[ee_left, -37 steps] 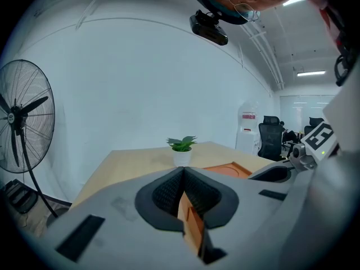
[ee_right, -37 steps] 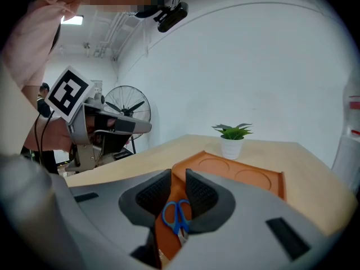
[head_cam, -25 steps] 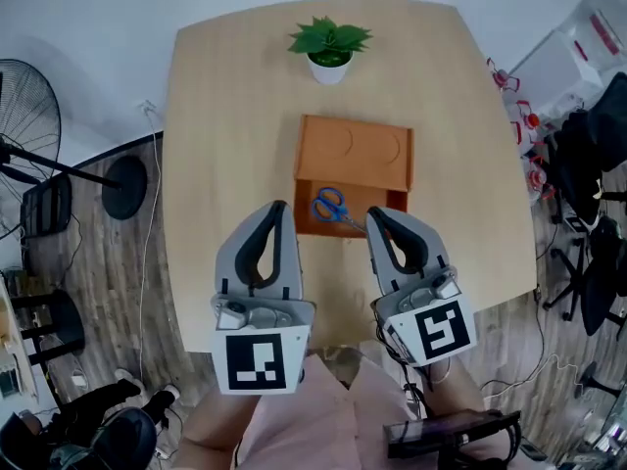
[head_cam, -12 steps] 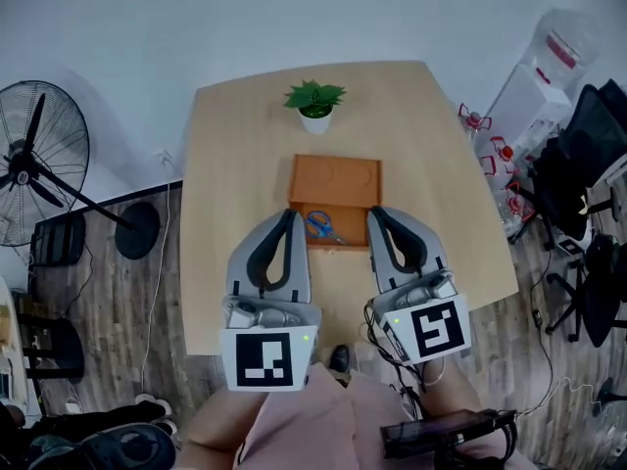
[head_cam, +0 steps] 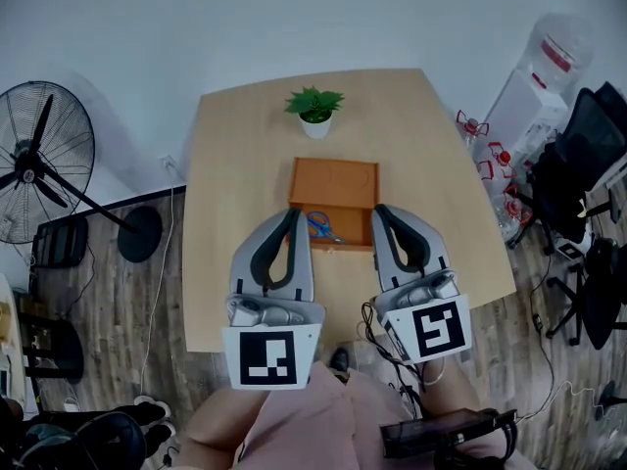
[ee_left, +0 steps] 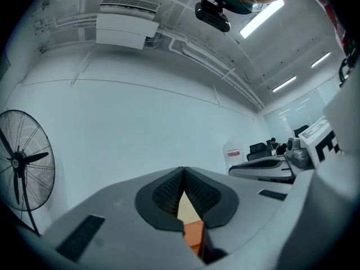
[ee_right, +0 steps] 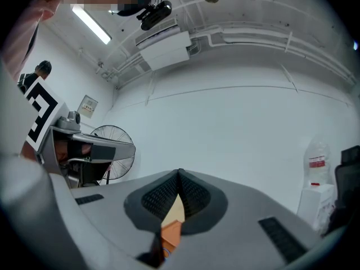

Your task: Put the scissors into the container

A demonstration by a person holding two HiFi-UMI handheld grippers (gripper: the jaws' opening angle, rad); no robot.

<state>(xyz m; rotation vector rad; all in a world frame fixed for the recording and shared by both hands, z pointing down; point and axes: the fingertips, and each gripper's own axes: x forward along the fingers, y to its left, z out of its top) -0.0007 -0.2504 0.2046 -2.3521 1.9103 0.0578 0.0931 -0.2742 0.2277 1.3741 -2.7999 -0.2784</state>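
Observation:
Blue-handled scissors (head_cam: 319, 225) lie inside the orange container (head_cam: 334, 181), in its near part, on the wooden table (head_cam: 230, 194). Both grippers are held up close to the head camera, above the table's near edge. My left gripper (head_cam: 291, 214) is shut with nothing between its jaws, left of the scissors in the picture. My right gripper (head_cam: 380, 211) is likewise shut and empty, to their right. In the left gripper view the left gripper (ee_left: 183, 170) has its tips together, and a sliver of the container (ee_left: 194, 233) shows below them. The right gripper (ee_right: 179, 174) looks the same, above the container (ee_right: 170, 234).
A small potted plant (head_cam: 314, 111) stands at the table's far edge behind the container. A standing fan (head_cam: 39, 160) is on the floor to the left. A water dispenser (head_cam: 544, 67) and black office chairs (head_cam: 578, 174) crowd the right side.
The head camera and both grippers have drawn up and back, so the table looks smaller and farther away. The scissors stay in the container. Both grippers remain shut.

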